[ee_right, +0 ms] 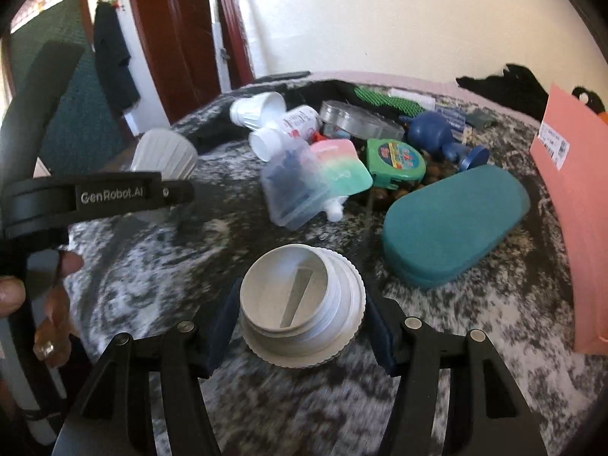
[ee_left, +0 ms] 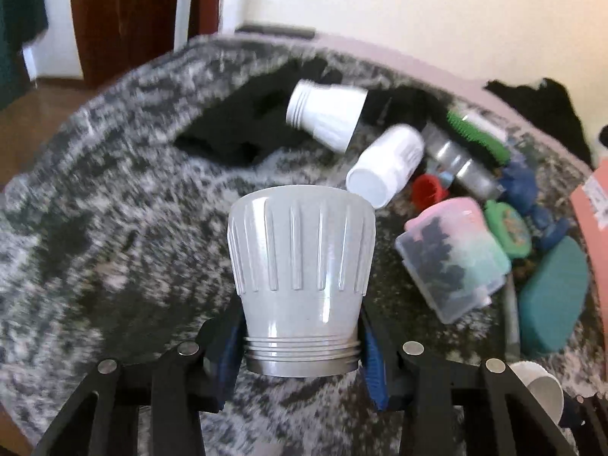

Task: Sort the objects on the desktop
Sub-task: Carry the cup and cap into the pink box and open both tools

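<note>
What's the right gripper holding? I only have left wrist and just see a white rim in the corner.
Observer: The right gripper is shut on a white threaded cap, open side toward its camera.
Operator: Anything inside?
Observer: Only a narrow slot in its floor.
Operator: Nearest object?
Observer: A closed teal case to the cap's right, not touching.
</note>
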